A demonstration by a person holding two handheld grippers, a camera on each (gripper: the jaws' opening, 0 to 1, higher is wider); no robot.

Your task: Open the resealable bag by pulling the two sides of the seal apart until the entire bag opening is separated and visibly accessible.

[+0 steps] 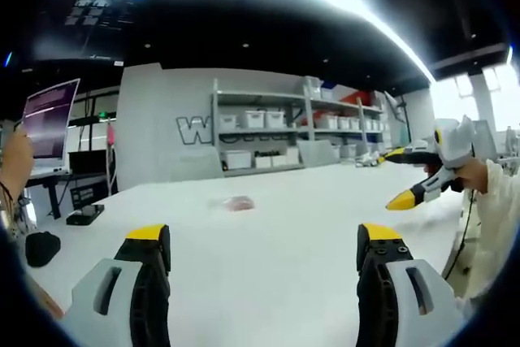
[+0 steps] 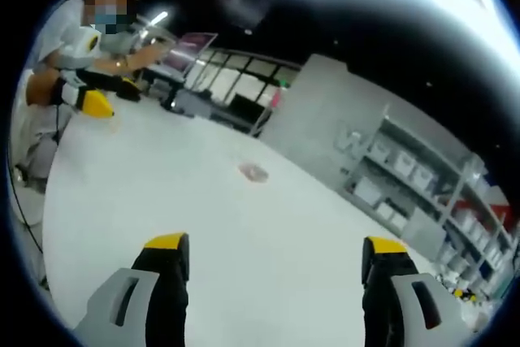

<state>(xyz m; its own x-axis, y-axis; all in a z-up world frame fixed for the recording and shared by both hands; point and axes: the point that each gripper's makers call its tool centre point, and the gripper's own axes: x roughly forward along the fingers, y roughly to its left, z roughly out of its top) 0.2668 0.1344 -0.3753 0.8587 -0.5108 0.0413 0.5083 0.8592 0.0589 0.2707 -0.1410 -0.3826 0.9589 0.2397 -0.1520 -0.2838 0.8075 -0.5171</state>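
Nothing is done yet: the bag [image 1: 237, 202] lies untouched on the white table [image 1: 284, 241], well ahead of the left gripper [image 1: 264, 253] and right gripper [image 2: 276, 262], both spread wide and empty, so the reach, grip and pull remain.

Bare table [image 1: 276, 241] between tongs and bag [image 1: 238, 202]; path unobstructed.
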